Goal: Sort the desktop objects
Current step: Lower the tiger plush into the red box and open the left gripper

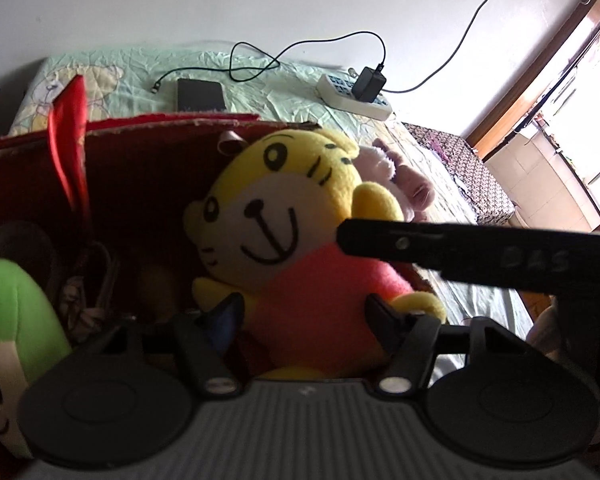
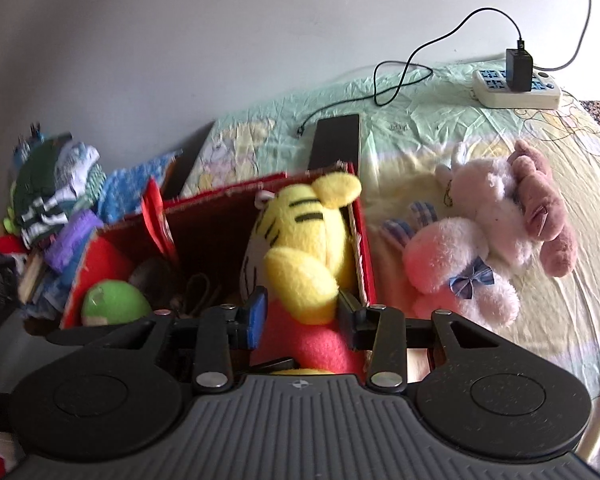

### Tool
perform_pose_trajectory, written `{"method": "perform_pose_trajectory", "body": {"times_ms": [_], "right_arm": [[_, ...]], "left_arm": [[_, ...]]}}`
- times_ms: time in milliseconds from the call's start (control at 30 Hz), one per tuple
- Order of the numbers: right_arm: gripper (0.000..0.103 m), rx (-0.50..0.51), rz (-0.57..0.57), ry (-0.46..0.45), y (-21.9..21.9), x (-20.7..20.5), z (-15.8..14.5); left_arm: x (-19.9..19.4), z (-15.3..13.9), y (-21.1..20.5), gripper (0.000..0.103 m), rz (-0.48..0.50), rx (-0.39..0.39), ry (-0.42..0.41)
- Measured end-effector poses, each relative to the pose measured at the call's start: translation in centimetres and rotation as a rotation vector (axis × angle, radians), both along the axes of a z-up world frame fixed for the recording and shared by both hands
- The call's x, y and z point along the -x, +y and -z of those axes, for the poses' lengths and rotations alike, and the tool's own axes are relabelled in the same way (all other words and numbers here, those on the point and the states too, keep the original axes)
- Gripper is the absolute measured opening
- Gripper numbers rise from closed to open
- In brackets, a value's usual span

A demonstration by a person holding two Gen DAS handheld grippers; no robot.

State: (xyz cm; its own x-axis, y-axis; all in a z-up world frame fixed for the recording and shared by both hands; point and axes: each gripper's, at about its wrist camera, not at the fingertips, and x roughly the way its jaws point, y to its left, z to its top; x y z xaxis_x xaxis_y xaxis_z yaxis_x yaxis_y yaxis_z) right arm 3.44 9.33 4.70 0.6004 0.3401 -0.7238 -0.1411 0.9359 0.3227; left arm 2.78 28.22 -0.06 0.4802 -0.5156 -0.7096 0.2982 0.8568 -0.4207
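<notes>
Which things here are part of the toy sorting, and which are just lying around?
Part of the job: yellow tiger plush, held by both grippers' jaws; red box; green plush inside it; white and pink plush on the bed.

Lying about: phone, power strip, charger, folded clothes.

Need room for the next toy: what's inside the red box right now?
Inside the red box: the yellow tiger plush, a green plush, a red ribbon and dark items. The bottom is hidden by them.

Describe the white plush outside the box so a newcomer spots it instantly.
Start at the red box on the pastel bedsheet; look right of it. The white plush lies on the sheet beside a mauve plush. Only the white one wears a blue checked bow.
</notes>
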Motion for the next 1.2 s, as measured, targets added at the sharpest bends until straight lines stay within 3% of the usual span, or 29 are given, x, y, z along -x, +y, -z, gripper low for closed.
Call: {"method": "perform_pose_trajectory", "body": {"times_ms": [367, 500, 633, 967, 1200], "right_arm": [[0.042, -0.049, 0.028, -0.031, -0.7, 0.3, 0.0], [0.042, -0.072, 0.039, -0.046, -1.1, 0.5, -0.3], [0.042, -0.064, 0.034, -0.060, -1.2, 0.6, -0.4], [0.042, -0.007, 0.015, -0.081, -0.8, 1.3, 0.0], [0.042, 0.011, 0.023, -0.097, -1.1, 1.9, 0.1]], "left_arm": [[-1.6, 0.5, -0.4, 0.068, 0.026, 0.059, 0.046], [-1.5, 0.3, -0.2, 0.080, 0.002, 0.035, 0.044], [-1.1, 0.0, 0.2, 0.080, -0.009, 0.027, 0.044], [0.1, -1.4, 0.4, 0.092, -0.091, -0.090, 0.000], [0.4, -1.7, 0.5, 0.092, -0.147, -0.158, 0.008]]}}
